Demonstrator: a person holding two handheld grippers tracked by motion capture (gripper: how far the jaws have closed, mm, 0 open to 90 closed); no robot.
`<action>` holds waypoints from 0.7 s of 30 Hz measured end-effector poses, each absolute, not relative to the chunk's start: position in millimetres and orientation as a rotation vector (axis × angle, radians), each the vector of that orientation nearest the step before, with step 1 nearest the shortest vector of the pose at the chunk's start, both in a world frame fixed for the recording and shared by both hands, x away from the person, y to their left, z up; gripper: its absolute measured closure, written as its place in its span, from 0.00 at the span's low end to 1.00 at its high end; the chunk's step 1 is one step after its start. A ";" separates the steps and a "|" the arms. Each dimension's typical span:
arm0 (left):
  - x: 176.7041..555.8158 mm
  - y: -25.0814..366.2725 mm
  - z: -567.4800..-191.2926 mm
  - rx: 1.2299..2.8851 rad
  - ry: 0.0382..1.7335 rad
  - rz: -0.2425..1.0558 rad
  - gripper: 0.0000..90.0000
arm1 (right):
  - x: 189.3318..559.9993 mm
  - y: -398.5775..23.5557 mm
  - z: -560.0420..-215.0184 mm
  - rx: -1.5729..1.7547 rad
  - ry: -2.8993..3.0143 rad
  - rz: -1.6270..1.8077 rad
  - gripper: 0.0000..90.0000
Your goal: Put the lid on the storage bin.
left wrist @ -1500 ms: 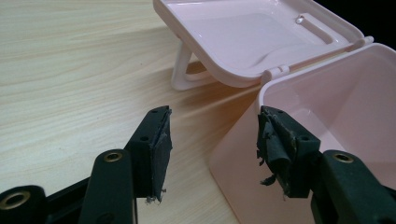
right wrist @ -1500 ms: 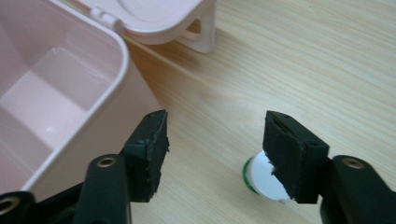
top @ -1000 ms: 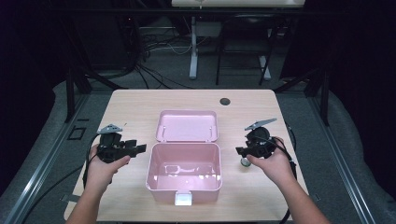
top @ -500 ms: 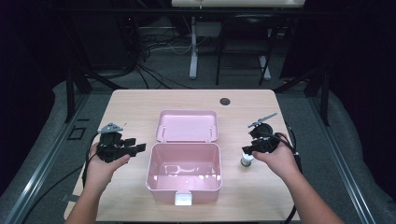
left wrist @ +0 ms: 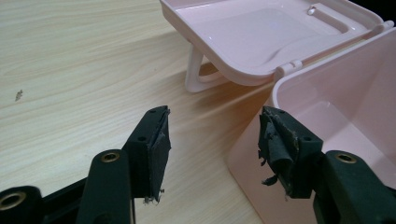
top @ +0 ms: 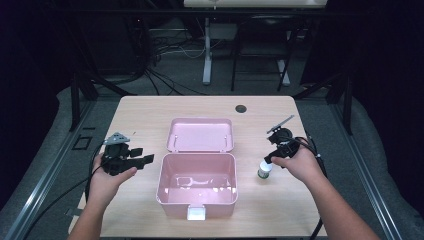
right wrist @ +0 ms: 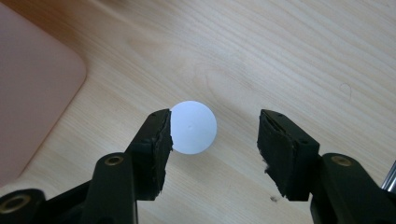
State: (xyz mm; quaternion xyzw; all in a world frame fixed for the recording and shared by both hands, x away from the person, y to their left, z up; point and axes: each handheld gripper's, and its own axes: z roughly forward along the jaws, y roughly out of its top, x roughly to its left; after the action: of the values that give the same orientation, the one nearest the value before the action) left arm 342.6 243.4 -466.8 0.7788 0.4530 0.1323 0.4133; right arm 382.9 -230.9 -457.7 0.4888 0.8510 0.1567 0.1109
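Note:
An open pink plastic box (top: 161,186) sits mid-table, its lid (top: 200,135) folded back flat behind it. A small bottle with a white cap (top: 263,170) stands upright on the wood right of the box. My right gripper (top: 270,159) points down over it. In the right gripper view the round white cap (right wrist: 192,127) lies between the jaws of my right gripper (right wrist: 215,119), close to the left pad (right wrist: 161,140). The jaws have just been opening and do not press on it. My left gripper (top: 142,156) is open and empty beside the box's left wall (left wrist: 252,158).
The box has a white latch (top: 196,213) at its front. A dark round grommet (top: 241,108) sits near the table's far edge. Bare wood (top: 140,120) lies left of the lid. Cables trail from both grippers off the table sides.
The right gripper's jaws have spread wider around the bottle, and the hand has shifted slightly right and away. The bottle stays standing in place. The left hand has not moved.

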 end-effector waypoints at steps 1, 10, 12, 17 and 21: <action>342.4 243.1 -466.7 1.953 1.138 0.327 0.48 | 383.5 -230.3 -458.9 1.430 2.506 0.466 0.51; 340.9 244.4 -465.1 1.951 1.142 0.305 0.48 | 388.9 -231.7 -467.5 1.420 2.569 0.352 0.54; 340.9 244.8 -464.8 1.962 1.137 0.304 0.48 | 389.1 -231.6 -471.6 1.420 2.572 0.336 0.56; 340.8 245.3 -465.7 1.984 1.137 0.313 0.52 | 390.6 -232.5 -480.7 1.427 2.586 0.303 0.58; 341.3 245.1 -466.5 1.981 1.138 0.315 0.52 | 391.7 -230.9 -483.3 1.430 2.589 0.306 0.57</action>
State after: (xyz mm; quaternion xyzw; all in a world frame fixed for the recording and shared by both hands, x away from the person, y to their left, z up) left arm 341.3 245.1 -466.5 0.7852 0.4509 0.1247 0.4057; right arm 391.7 -230.9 -483.3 0.4792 0.8676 0.1025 0.0842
